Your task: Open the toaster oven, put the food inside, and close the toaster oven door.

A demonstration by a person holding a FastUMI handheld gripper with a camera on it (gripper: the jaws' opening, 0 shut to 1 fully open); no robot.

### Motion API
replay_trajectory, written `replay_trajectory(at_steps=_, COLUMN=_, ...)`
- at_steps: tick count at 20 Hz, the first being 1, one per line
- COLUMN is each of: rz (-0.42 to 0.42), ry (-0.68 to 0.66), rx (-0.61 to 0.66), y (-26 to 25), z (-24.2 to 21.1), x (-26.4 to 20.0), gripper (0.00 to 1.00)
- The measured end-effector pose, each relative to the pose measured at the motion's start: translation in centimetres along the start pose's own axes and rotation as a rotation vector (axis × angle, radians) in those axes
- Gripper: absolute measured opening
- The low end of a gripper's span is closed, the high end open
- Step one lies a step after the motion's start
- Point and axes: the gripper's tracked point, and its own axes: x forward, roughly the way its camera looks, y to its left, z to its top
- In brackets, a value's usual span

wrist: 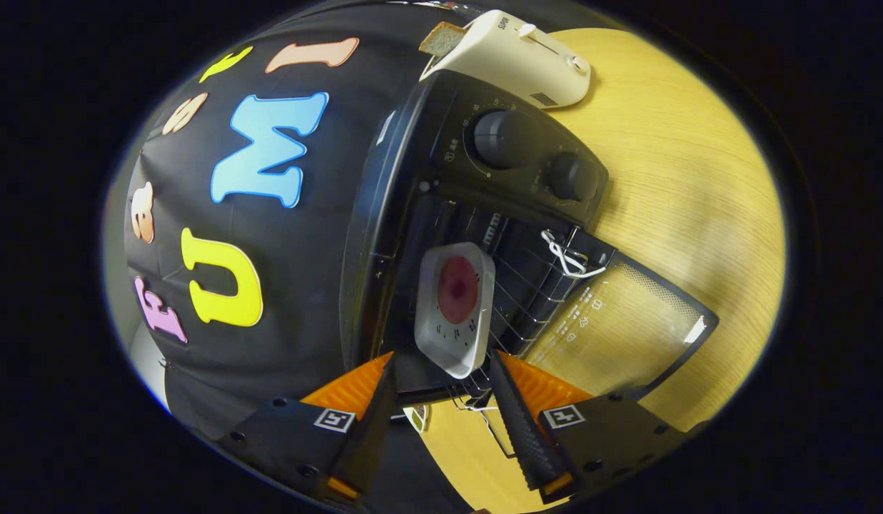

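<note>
The black toaster oven (405, 164) stands on the wooden table with its glass door (627, 321) swung fully down and open. On the wire rack (530, 285) inside it rests a white square plate (437, 346) carrying a round dark-red piece of food (457, 289). My gripper (443, 363) is open at the oven's mouth. The plate's near edge lies between the fingertips, and the right fingertip (500, 368) is close to the plate's rim. A gap shows between the left fingertip and the plate.
Two round knobs (505, 139) sit on the oven's control panel. A white pop-up toaster (527, 61) with a bread slice (445, 37) stands behind the oven. A white tie (566, 257) hangs at the door hinge. The wooden table (684, 178) stretches beyond the door.
</note>
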Motion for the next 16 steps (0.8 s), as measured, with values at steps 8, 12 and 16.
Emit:
replay_trajectory(at_steps=8, rz=-0.045, ry=0.058, rx=-0.293, y=-1.2, z=-4.0, x=-6.0, gripper=0.98)
replay_trajectory(at_steps=12, rz=-0.119, ry=0.079, rx=-0.518, y=-2.9, z=-5.6, x=-8.2, gripper=0.98)
replay_trajectory(at_steps=16, rz=-0.206, ry=0.114, rx=-0.630, y=-5.3, z=-6.5, x=-9.1, gripper=0.98)
